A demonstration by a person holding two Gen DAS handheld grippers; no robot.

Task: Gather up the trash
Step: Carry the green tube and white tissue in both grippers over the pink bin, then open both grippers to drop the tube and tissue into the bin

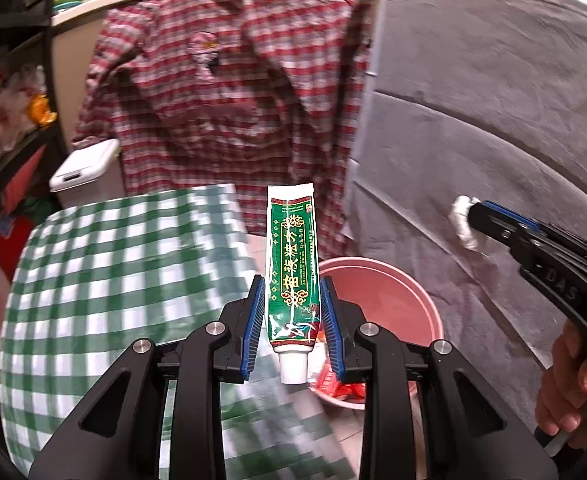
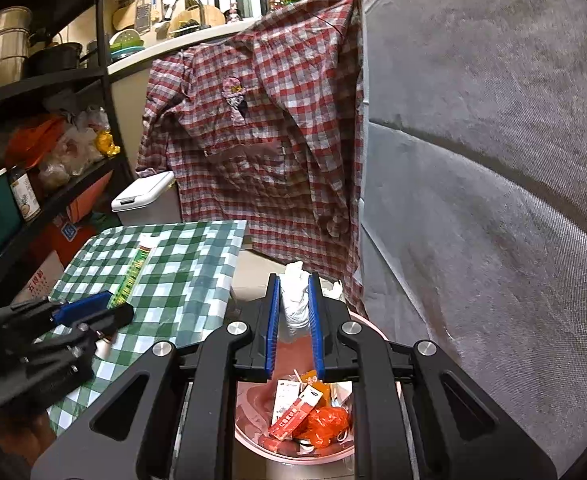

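**Two grippers, two pieces of trash, one pink bin**

Two grippers in view, each clamped on one piece of trash. Left gripper: closed on one green tube, held upright between the blue pads, white cap pointing down, flat crimped end up, above the near edge of the green checked table and beside the bin. Right gripper: narrow, pinching one crumpled white tissue, directly above the one pink bin. Inside the bin: one red-and-white carton, one orange plastic wrapper, perhaps more scraps underneath, hard to count. One plaid shirt hanging behind. One white lidded container past the table.
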